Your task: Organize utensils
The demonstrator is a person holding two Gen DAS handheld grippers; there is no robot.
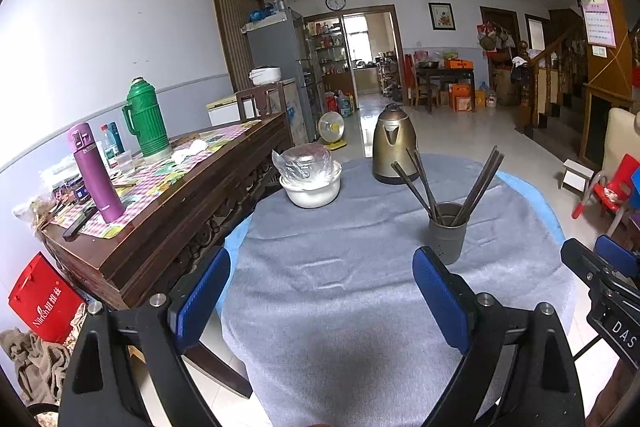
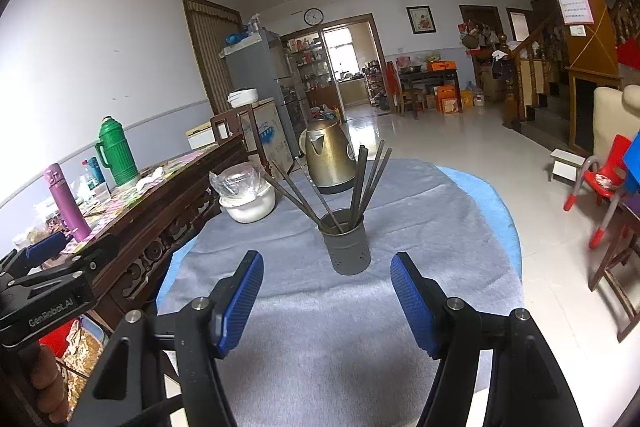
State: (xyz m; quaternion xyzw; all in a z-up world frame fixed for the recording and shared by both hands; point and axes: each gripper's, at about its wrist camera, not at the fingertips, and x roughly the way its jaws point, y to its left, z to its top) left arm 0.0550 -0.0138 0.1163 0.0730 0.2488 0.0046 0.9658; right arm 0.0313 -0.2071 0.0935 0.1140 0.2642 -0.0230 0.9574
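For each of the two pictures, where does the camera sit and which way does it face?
Left wrist: sits behind the open left tongs, faces across the grey cloth; the chopstick holder stands right of centre, the right tongs at the right edge.
Right wrist: sits behind the open right tongs, faces the chopstick holder ahead; the left tongs show at left.
Shared: holder, chopsticks, kettle, white bowl.

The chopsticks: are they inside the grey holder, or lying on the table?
Inside. The chopsticks stand leaning in the upright holder; their tips fan out above its rim.
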